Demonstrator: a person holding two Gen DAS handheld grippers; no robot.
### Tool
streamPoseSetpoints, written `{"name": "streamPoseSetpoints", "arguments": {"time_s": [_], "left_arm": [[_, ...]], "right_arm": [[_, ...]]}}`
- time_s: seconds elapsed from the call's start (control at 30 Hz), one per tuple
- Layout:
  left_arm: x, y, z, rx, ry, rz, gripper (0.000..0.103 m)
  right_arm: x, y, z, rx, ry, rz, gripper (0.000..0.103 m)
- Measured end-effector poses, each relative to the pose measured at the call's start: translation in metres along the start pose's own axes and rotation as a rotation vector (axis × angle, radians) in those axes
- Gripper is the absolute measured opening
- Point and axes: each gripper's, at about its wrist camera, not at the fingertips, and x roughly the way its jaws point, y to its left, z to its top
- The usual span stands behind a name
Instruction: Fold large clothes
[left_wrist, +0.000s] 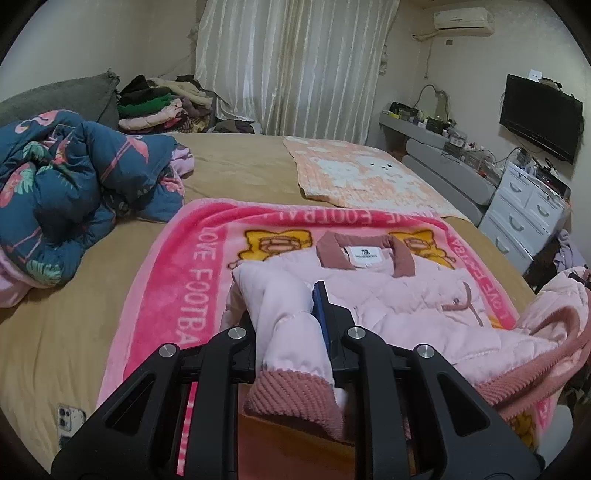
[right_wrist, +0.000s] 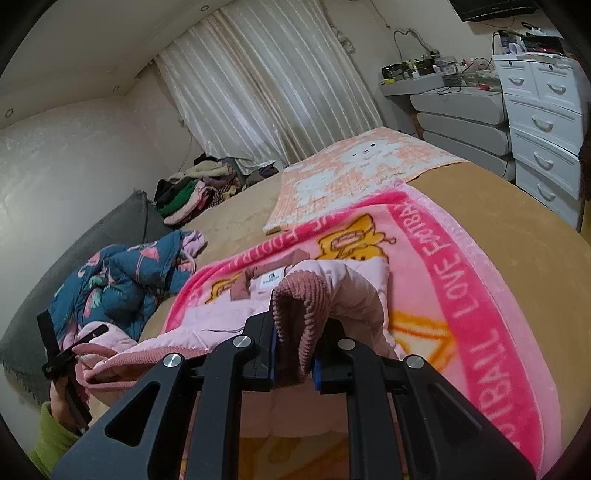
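Note:
A pale pink quilted jacket (left_wrist: 399, 306) with dusty-rose collar and cuffs lies on a pink "LOVE FOOTBALL" blanket (left_wrist: 184, 280) on the bed. My left gripper (left_wrist: 291, 332) is shut on the jacket's left sleeve (left_wrist: 291, 343) just above its ribbed cuff, which hangs toward the camera. My right gripper (right_wrist: 293, 343) is shut on the right sleeve's ribbed cuff (right_wrist: 299, 317), lifted above the blanket (right_wrist: 461, 295). The jacket body (right_wrist: 229, 321) and collar label lie to the left of it. The left gripper shows at the far left of the right wrist view (right_wrist: 59, 358).
A crumpled blue flamingo quilt (left_wrist: 66, 192) lies at the left. A peach blanket (left_wrist: 369, 177) lies further back. Folded clothes (left_wrist: 155, 107) are stacked by the curtain. A phone (left_wrist: 68, 424) lies on the tan sheet. White drawers (left_wrist: 524, 214) stand right of the bed.

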Motion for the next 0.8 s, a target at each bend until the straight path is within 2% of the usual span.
{"name": "streamPoseSetpoints", "arguments": {"time_s": [0.27,0.67,0.8], "left_arm": [[0.026,0.001,0.012,0.006,0.000,0.053,0.012],[0.077,0.004,0.002,0.038,0.043,0.118,0.013],[0.091,0.006,-0.002,0.040,0.058,0.130,0.013]], "right_arm": [[0.031,-0.007,0.020,0.017,0.009,-0.029,0.012],[0.092,-0.031,0.022,0.090,0.094,-0.053,0.015],[0.108,-0.038,0.023,0.121,0.112,-0.045,0.019]]}}
